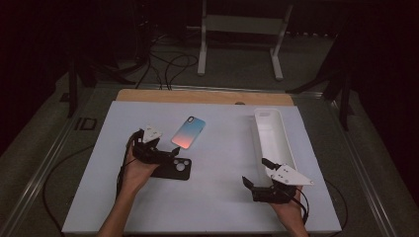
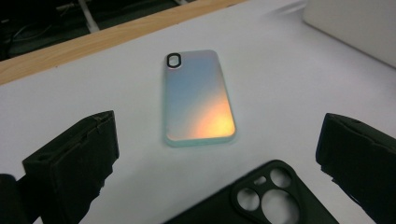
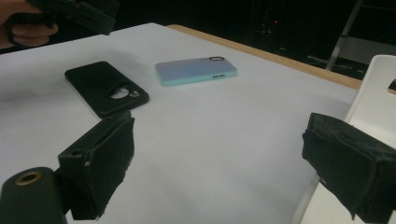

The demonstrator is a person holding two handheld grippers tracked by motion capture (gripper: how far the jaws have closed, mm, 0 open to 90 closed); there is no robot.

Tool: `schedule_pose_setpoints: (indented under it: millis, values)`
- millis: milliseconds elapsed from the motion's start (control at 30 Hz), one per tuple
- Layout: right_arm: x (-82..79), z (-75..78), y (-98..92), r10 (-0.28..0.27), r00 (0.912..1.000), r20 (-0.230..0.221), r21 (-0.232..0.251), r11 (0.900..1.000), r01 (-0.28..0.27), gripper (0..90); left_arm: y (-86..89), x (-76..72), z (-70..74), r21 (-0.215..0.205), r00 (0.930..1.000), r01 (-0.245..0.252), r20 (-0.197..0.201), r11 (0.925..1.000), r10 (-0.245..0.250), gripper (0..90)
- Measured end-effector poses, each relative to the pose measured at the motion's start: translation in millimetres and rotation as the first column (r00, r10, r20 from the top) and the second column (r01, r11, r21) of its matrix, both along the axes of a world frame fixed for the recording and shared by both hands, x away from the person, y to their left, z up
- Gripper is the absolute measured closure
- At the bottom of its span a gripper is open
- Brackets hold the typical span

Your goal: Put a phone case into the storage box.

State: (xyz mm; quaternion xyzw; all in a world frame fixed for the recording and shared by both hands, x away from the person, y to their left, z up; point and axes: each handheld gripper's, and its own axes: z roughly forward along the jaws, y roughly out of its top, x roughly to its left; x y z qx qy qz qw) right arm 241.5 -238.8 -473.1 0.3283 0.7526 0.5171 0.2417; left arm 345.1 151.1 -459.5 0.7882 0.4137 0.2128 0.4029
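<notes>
Two phone cases lie flat on the white table top (image 1: pixel 217 197).

The black phone case (image 1: pixel 174 168) lies back side up, with round camera holes at one end. It is close to the near left part of the table top. The shiny phone case (image 1: pixel 188 132) lies just past it, a bit farther from the near edge and not touching it. It is blue with an orange glow, has a pale green rim and a small black camera hole at its far end.
</notes>
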Motion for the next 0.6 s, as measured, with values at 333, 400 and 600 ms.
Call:
schedule_pose_setpoints:
  millis: [333,400,600]
  values:
    - [-0.3,-0.6,0.5,0.0,1.0,-0.002,-0.002,1.0,0.0,9.2,-12.0,22.8,-4.7,0.016,0.9994,-0.002,-0.035,0.9999,0.003,0.0]
    - [-0.4,-0.9,0.8,-0.001,1.0,-0.003,-0.002,1.0,0.001,9.2,-14.7,26.6,-5.8,0.02,0.9992,-0.004,-0.039,0.9998,0.005,0.0]
    - [-0.2,-2.4,2.3,0.007,1.0,-0.003,-0.003,1.0,-0.007,9.2,-20.9,37.8,-11.0,0.043,0.9977,-0.009,-0.066,0.999,0.012,0.0]
